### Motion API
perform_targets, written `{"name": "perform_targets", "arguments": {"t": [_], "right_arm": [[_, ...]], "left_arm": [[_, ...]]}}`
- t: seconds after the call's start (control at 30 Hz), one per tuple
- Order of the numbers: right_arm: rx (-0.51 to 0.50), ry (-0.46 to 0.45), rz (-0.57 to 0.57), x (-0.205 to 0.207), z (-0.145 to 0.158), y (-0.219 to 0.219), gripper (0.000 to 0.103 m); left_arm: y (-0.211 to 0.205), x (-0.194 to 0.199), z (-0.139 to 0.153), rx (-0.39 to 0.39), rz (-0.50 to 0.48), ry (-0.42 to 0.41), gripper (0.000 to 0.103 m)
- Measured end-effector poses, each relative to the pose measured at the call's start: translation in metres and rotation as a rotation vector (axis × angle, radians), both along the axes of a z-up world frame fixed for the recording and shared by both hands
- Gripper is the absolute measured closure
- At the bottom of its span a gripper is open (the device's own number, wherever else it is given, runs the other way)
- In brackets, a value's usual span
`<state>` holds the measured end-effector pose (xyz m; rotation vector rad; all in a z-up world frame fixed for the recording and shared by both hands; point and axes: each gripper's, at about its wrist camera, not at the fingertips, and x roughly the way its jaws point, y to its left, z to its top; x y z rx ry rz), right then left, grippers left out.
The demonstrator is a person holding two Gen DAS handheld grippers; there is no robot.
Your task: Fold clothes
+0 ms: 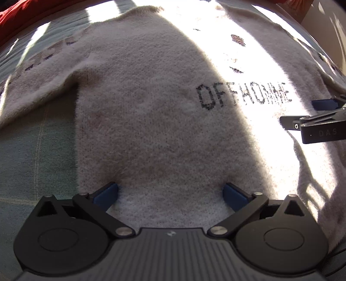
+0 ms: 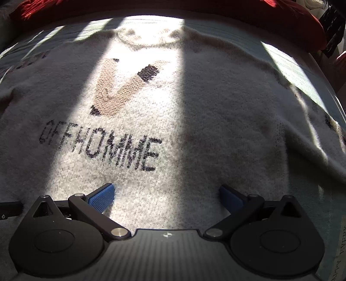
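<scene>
Cream knitted sweater (image 1: 151, 121) spread flat, front up, across a pale green checked bedcover (image 1: 36, 151), with dark knitted lettering (image 2: 101, 149) over the chest and a tan-and-dark motif (image 2: 121, 88) above it, just below the neckline (image 2: 147, 36). One sleeve (image 1: 39, 71) lying out to the side over the checked cover in the left wrist view. Broad bands of sunlight and shadow crossing the knit. Left claw (image 1: 170, 194) pointed steeply down over the lower body of the sweater, blue pads (image 1: 107, 195) spread wide with only flat knit between them, nothing pinched. Right claw (image 2: 166, 195) likewise spread wide over the hem region below the lettering, pads (image 2: 102, 197) apart and gripping nothing; same claw visible at the right edge of the left wrist view (image 1: 313, 114), near the lettering. Red fabric (image 2: 43, 10) bunched along the far edge beyond the neckline. Whether the pad tips touch the knit cannot be told.
</scene>
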<state>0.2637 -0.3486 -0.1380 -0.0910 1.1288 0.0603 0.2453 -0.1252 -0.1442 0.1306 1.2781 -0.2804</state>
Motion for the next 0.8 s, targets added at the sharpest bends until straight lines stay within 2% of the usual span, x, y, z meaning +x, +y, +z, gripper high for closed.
{"name": "perform_targets", "arguments": {"t": [0.13,0.47,0.6,0.8], "right_arm": [[-0.02,-0.002,-0.018,-0.001,0.0,0.003,0.0],[-0.033,0.053,-0.058,0.006,0.0,0.006,0.0],[-0.041,0.041,-0.08,0.005,0.001,0.009,0.0],[-0.017,-0.048,-0.06,-0.012,0.0,0.003,0.0]], "left_arm": [[0.002,-0.001,0.001,-0.005,-0.027,0.015,0.001],[0.001,-0.013,0.001,-0.011,-0.018,-0.033,0.001],[0.0,-0.023,0.001,-0.017,-0.011,-0.089,0.001],[-0.001,-0.033,0.004,-0.015,-0.008,-0.186,0.001]]}}
